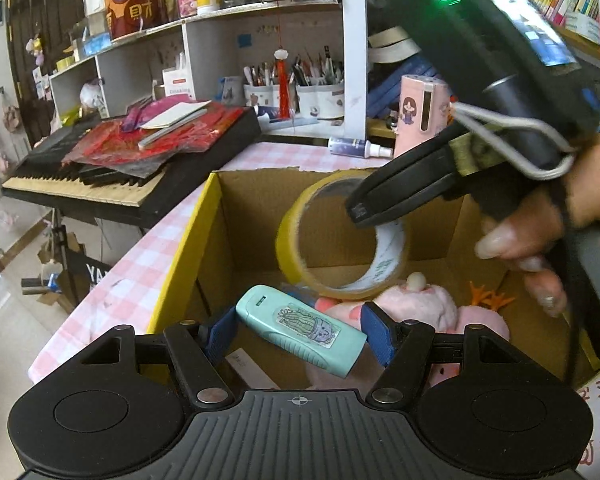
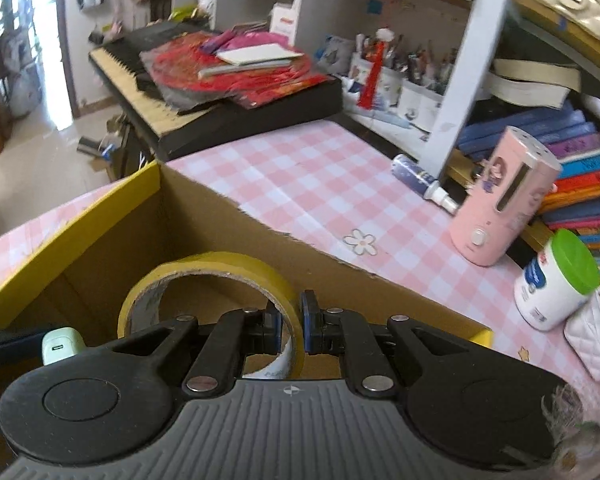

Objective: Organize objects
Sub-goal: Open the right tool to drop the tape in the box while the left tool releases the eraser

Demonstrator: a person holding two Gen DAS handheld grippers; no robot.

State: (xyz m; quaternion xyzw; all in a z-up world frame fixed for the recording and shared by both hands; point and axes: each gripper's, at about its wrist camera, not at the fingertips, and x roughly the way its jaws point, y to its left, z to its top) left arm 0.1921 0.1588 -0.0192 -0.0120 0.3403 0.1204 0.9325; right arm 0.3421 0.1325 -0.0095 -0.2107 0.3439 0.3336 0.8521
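My left gripper (image 1: pixel 298 334) is shut on a mint-green gadget with a cactus sticker (image 1: pixel 300 330) and holds it over the open cardboard box (image 1: pixel 188 248). My right gripper (image 2: pixel 291 326) is shut on the wall of a yellow tape roll (image 2: pixel 216 270) and holds it above the box; the roll also shows in the left wrist view (image 1: pixel 340 236), with the right gripper (image 1: pixel 358 212) clamped on its upper rim. A pink plush toy (image 1: pixel 432 308) lies in the box bottom. The gadget's end shows in the right wrist view (image 2: pixel 62 346).
The box stands on a pink checked tablecloth (image 2: pixel 320 184). A pink cylinder device (image 2: pixel 504 196), a spray bottle (image 2: pixel 420 180), a green-lidded jar (image 2: pixel 556 280) and a white quilted purse (image 2: pixel 596 340) are on the table. A keyboard (image 2: pixel 220 92) with red papers is left, shelves behind.
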